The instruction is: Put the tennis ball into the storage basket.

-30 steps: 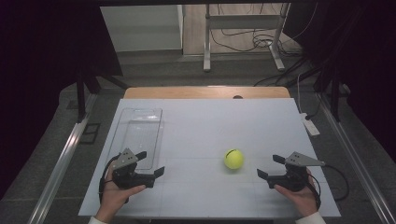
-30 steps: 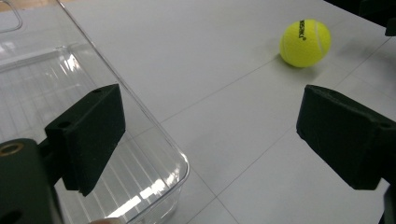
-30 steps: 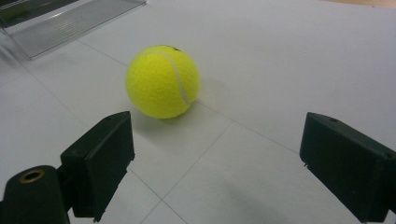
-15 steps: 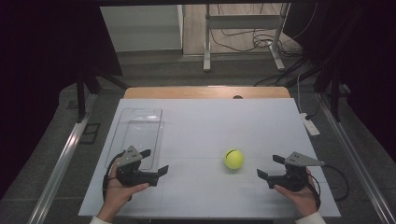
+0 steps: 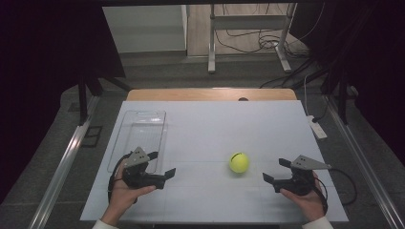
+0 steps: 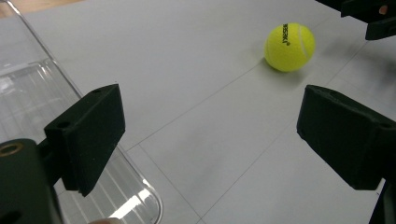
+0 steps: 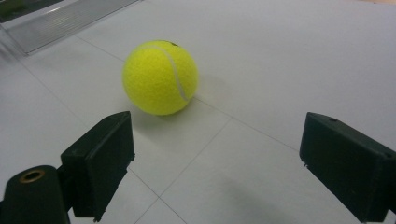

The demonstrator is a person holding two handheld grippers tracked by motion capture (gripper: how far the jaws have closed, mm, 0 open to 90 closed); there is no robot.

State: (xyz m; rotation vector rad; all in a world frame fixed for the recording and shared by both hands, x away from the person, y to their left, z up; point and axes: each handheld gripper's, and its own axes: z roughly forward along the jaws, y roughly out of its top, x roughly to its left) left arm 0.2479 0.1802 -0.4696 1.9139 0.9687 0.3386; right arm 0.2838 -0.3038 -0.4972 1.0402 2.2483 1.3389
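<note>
A yellow tennis ball (image 5: pixel 239 162) rests on the white table, right of centre. My left gripper (image 5: pixel 161 164) is open and empty near the front left, beside the near end of a clear plastic tray (image 5: pixel 138 138). In the left gripper view the ball (image 6: pixel 289 46) lies well ahead of that gripper (image 6: pixel 217 135), with the tray (image 6: pixel 28 93) at the left. My right gripper (image 5: pixel 275 170) is open and empty, a short way right of the ball. Seen from the right gripper (image 7: pixel 224 163), the ball (image 7: pixel 160 77) sits just beyond the left jaw, untouched.
The white table (image 5: pixel 215 124) has a wooden strip along its far edge. A white power strip (image 5: pixel 317 128) lies off the right edge. The other hand's gripper (image 6: pixel 369 14) appears at the top right of the left gripper view. The tray's corner (image 7: pixel 60 18) shows at the top left.
My left gripper has shifted slightly to the right, toward the ball. The right gripper and the ball have stayed put.
</note>
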